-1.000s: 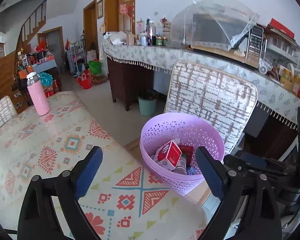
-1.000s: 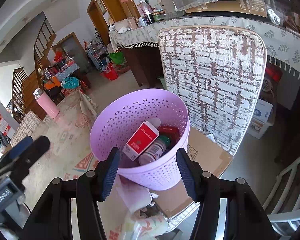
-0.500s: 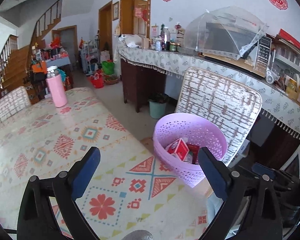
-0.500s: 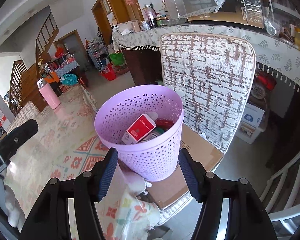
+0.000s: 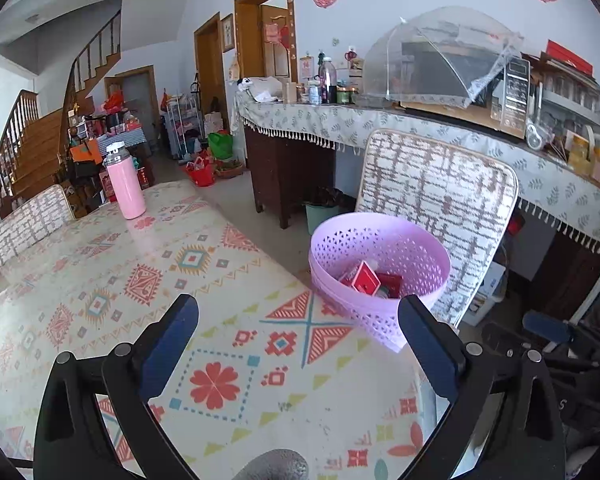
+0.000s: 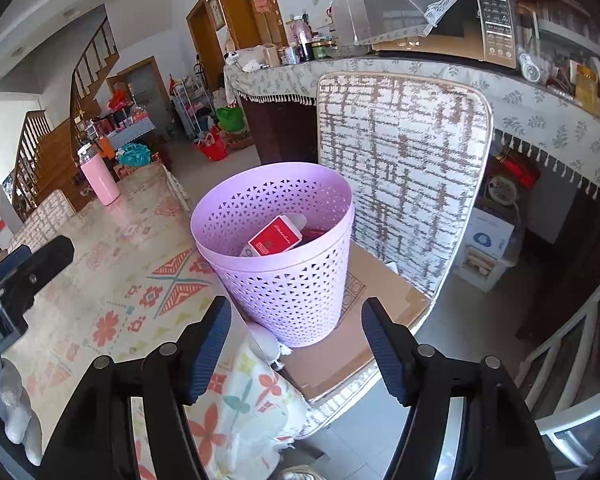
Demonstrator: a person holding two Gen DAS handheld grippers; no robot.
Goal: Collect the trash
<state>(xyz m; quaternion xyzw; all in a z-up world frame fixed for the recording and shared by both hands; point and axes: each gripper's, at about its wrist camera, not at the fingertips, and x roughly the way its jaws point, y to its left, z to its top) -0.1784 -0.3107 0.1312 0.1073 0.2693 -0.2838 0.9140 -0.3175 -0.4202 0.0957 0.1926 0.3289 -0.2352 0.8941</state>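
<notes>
A lilac perforated trash basket (image 6: 284,280) stands on a cardboard sheet on a chair seat beside the table; it also shows in the left wrist view (image 5: 380,280). A red carton (image 6: 275,237) and other trash lie inside it, the carton also showing in the left wrist view (image 5: 365,278). My left gripper (image 5: 298,340) is open and empty above the patterned tablecloth (image 5: 140,280). My right gripper (image 6: 296,340) is open and empty, just in front of the basket's base.
A pink flask (image 5: 125,186) stands at the table's far end. The chair back (image 6: 400,160) rises behind the basket. A long counter (image 5: 420,120) with a mesh food cover and microwave runs behind. The left gripper (image 6: 20,280) shows at the right view's left edge.
Both grippers have drawn back and up from the basket, which now looks smaller and farther. More of the tablecloth shows. Both stay open and empty.
</notes>
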